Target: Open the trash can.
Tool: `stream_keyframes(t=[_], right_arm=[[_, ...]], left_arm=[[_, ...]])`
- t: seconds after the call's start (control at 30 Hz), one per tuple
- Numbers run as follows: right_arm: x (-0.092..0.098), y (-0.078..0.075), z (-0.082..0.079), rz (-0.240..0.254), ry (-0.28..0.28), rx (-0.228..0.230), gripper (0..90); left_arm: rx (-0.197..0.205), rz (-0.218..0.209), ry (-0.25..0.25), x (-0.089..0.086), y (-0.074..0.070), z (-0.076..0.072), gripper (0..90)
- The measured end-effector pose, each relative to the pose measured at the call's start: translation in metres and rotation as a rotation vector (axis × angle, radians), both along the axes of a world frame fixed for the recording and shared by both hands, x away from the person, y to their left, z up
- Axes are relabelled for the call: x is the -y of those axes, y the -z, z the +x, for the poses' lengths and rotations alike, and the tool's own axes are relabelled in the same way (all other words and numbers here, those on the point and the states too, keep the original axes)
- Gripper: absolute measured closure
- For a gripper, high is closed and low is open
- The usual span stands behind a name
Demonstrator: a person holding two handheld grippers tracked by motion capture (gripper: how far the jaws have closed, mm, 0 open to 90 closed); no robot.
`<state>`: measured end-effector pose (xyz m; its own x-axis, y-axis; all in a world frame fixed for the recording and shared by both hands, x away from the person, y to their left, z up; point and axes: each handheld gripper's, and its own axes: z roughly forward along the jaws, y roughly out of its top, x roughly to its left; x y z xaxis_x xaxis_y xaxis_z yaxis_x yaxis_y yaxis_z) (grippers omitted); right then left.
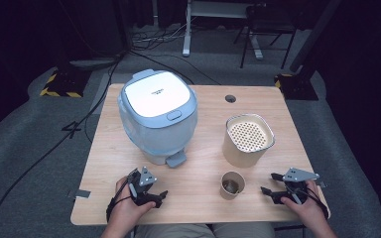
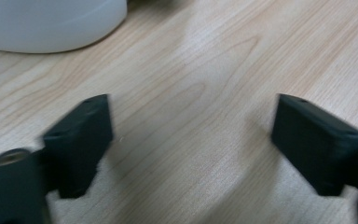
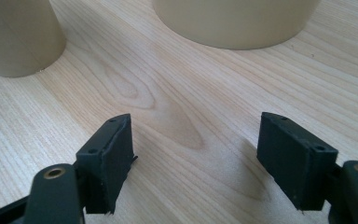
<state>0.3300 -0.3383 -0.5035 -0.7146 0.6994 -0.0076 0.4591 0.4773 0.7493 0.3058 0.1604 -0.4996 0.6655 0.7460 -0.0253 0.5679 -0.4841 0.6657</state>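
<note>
The small paper cup (image 1: 232,184) stands near the surface's (image 1: 203,148) front edge, between both tongs but closer to the right tongs (image 1: 273,189) — just to their left. Right tongs released, empty; left tongs (image 1: 151,196) released too, by the front-left corner.

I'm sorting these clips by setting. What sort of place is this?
Probably a lab or recording studio, not a home kitchen. The light wooden table stands alone on grey carpet, with black cables trailing over the floor and yellow-and-black hazard-striped stand bases against dark surroundings. A pale blue rice cooker looks staged.
</note>
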Motion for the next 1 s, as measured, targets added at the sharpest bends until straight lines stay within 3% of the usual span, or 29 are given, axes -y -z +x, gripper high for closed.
stream_keyframes(t=[0.07, 0.17, 0.43, 0.47, 0.6, 0.7, 0.73, 0.83, 0.87, 0.9, 1.0], right_arm=[[0.000, 0.000, 0.000, 0.001, 0.000, -0.002, 27.3], [0.000, 0.000, 0.000, 0.001, 0.000, -0.002, 27.3], [0.000, 0.000, 0.001, 0.000, -0.001, -0.003, 27.3], [0.000, 0.000, 0.001, -0.001, 0.000, -0.002, 27.3], [0.000, 0.000, 0.001, -0.001, -0.001, -0.002, 27.3], [0.000, 0.000, 0.001, 0.007, -0.001, -0.007, 28.2], [0.000, 0.000, 0.001, 0.007, -0.001, -0.007, 28.2], [0.000, 0.000, 0.002, 0.009, -0.002, -0.008, 28.2], [0.000, 0.000, 0.001, 0.008, -0.002, -0.008, 28.2], [0.000, 0.000, 0.001, 0.007, -0.002, -0.008, 28.2], [0.000, 0.000, 0.001, 0.007, -0.002, -0.008, 28.2]], left_arm=[[-0.005, 0.012, 0.000, -0.001, -0.002, -0.001, 24.1], [-0.030, -0.013, 0.015, -0.002, -0.006, -0.001, 31.0], [-0.031, -0.027, 0.067, -0.002, -0.024, -0.002, 38.1], [-0.032, -0.056, 0.081, -0.002, -0.031, -0.004, 38.4], [0.002, -0.089, 0.097, -0.002, -0.044, -0.005, 38.6], [0.050, -0.161, 0.132, -0.004, -0.061, -0.007, 39.7], [0.050, -0.161, 0.132, -0.004, -0.061, -0.007, 39.8], [0.121, -0.227, 0.189, -0.006, -0.079, -0.008, 40.1], [0.121, -0.227, 0.189, -0.006, -0.079, -0.008, 40.5], [0.148, -0.256, 0.198, -0.008, -0.086, -0.008, 40.8], [0.173, -0.292, 0.207, -0.010, -0.095, -0.006, 41.3]])
